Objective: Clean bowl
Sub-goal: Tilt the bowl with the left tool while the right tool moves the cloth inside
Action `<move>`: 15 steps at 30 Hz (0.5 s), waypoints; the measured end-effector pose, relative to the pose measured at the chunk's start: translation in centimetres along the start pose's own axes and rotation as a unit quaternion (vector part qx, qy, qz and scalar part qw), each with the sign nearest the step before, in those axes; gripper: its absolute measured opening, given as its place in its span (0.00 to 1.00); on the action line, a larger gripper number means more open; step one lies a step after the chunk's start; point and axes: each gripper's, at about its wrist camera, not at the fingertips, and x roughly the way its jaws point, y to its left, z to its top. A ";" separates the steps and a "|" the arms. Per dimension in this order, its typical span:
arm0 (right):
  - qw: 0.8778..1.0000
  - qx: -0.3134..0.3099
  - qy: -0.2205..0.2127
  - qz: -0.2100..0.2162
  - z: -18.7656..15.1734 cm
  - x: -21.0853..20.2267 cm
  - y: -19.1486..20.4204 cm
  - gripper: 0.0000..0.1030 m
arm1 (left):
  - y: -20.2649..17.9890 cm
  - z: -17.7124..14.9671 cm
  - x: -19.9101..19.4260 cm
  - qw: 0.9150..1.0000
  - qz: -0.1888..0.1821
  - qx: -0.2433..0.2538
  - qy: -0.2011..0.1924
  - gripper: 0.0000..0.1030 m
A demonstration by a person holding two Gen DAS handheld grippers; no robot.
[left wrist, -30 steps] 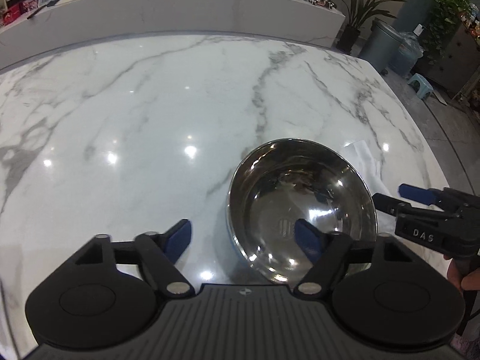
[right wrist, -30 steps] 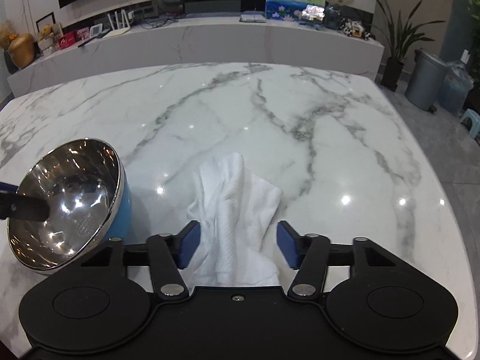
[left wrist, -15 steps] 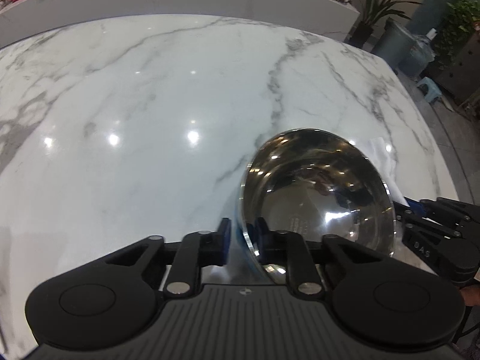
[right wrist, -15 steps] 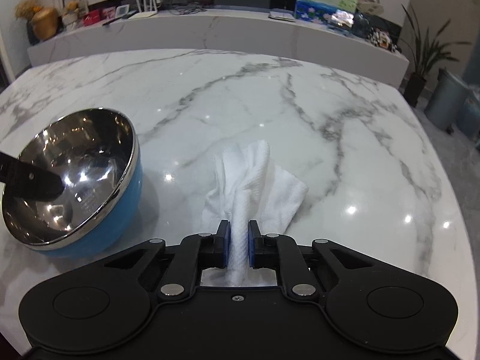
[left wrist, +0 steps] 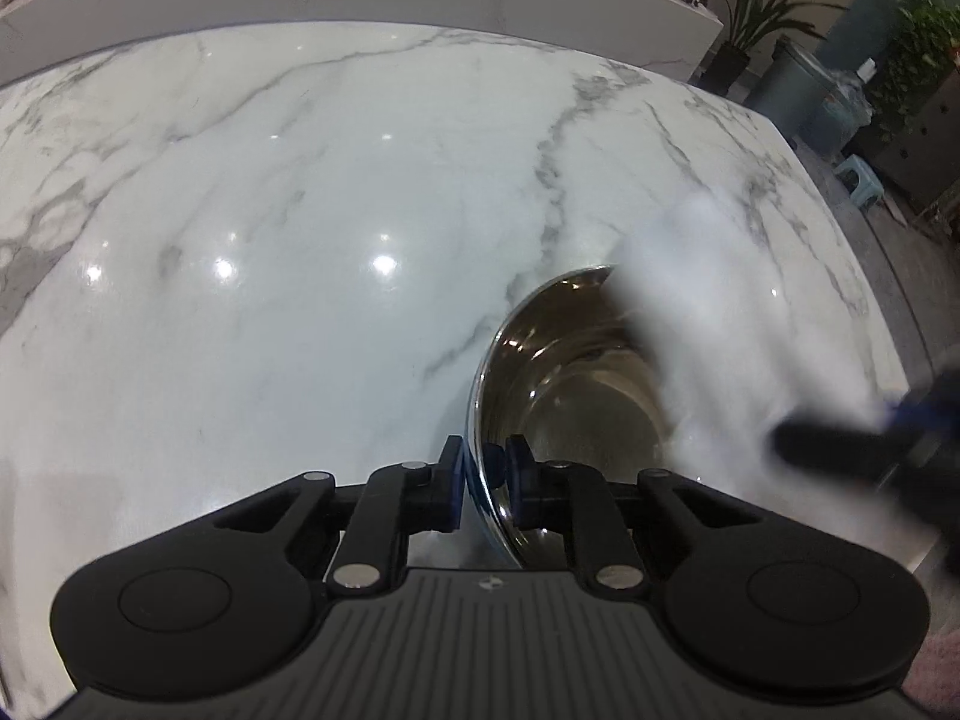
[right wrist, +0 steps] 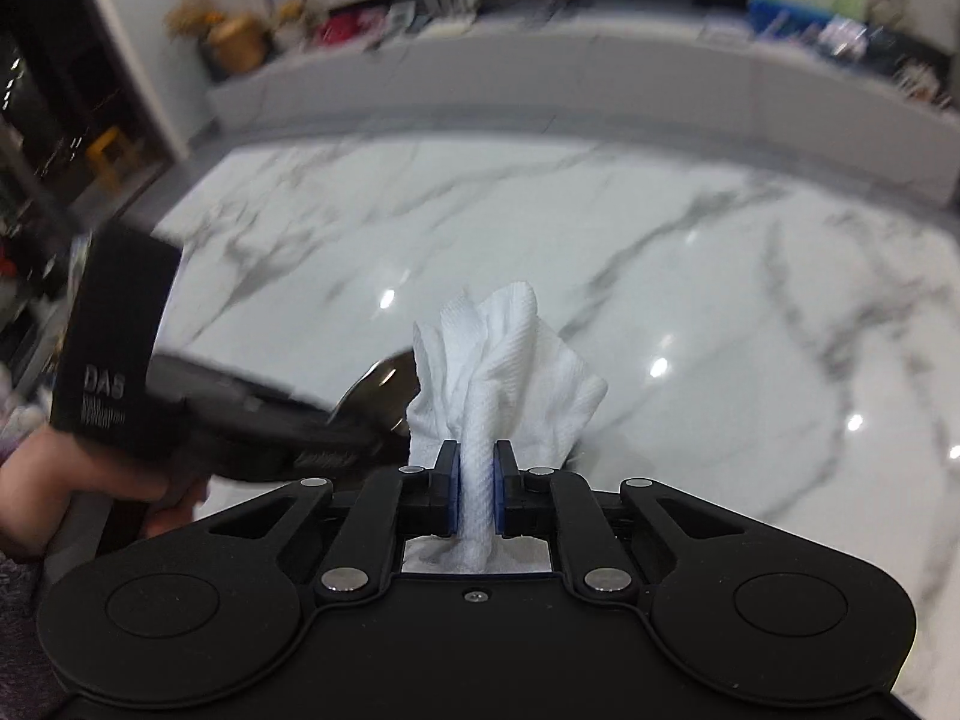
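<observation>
The left gripper (left wrist: 485,483) has its jaws clamped on the near rim of the bowl (left wrist: 576,396), one blue pad outside the wall and the other inside. The bowl is shiny steel inside with a blue outer skin, and it sits tilted on the white marble worktop (left wrist: 300,240), near the right side of the left wrist view. Its right half is hidden there behind a blurred white cloth (left wrist: 720,312), which hangs in front of the bowl's opening. At the right edge of that view the dark, blurred shape of the right gripper (left wrist: 840,444) carries the cloth.

From the right wrist view, the right gripper (right wrist: 477,489) has its jaws pressed narrow on a bunched fold of the white ribbed cloth (right wrist: 504,360); the loose part fans out above the pads, clear of the worktop (right wrist: 720,276). Just left of the cloth a small part of the bowl's (right wrist: 384,387) steel rim shows. The left gripper (right wrist: 252,420) reaches in from the left to that rim, a black body marked DAS, held by a hand (right wrist: 54,480) at the near left edge. The far counter and shelves are blurred
</observation>
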 end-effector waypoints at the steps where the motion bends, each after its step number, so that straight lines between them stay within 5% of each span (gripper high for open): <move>1: 1.000 -0.001 0.013 0.000 0.2 0.4 0.1 0.08 | 0.0 0.2 0.5 1.000 -0.003 -0.001 0.000 0.11; 9: 0.995 -0.008 0.098 0.026 1.1 4.0 1.0 0.08 | 0.3 0.1 0.4 1.000 -0.013 -0.002 0.004 0.11; 15: 0.986 -0.075 0.147 0.010 1.1 5.5 2.7 0.08 | 0.5 0.2 0.5 1.000 -0.019 -0.002 0.006 0.10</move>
